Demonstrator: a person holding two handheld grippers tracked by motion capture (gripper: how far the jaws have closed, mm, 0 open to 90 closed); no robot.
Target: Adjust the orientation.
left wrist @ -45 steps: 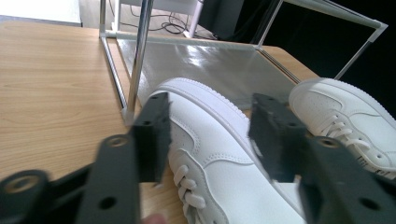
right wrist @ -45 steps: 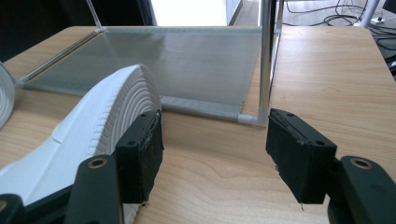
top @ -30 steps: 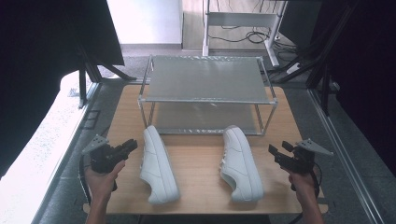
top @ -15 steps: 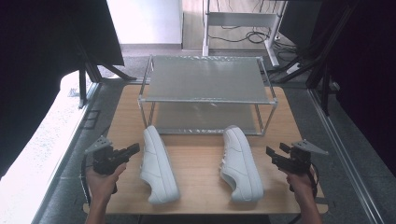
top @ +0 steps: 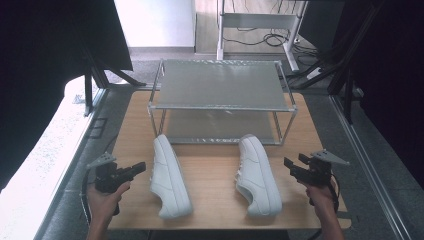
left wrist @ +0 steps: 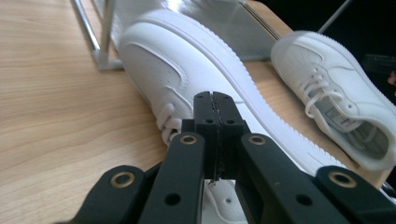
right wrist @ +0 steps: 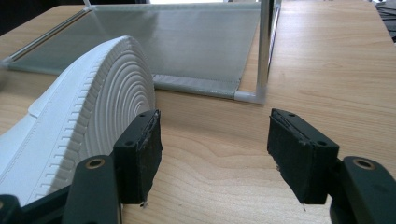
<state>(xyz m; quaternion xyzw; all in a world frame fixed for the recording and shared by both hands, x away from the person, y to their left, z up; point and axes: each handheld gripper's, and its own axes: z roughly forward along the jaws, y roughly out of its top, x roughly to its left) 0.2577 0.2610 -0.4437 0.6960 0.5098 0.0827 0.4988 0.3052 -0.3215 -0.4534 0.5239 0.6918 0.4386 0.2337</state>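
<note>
Two white sneakers lie on the wooden table [top: 215, 170] in front of a two-tier metal rack [top: 220, 87]. The left sneaker [top: 170, 177] [left wrist: 177, 60] lies just right of my left gripper [top: 139, 168] [left wrist: 215, 100], whose jaws are shut with nothing between them, a short gap from the shoe. The right sneaker [top: 257, 175] [left wrist: 327, 93] rests on its side, its ribbed sole [right wrist: 107, 102] turned toward my right gripper [top: 294, 165] [right wrist: 215, 144]. That gripper is open and holds nothing, its left jaw close beside the sole.
The rack's lower shelf [right wrist: 187, 42] sits just behind the shoes, and its front right leg [right wrist: 265, 51] stands ahead of the right gripper. Bare wood [right wrist: 327, 70] extends to the right of the rack. Dark stands and cables surround the table.
The left gripper has shifted slightly toward the left sneaker. Both shoes and the right gripper have stayed in place.
</note>
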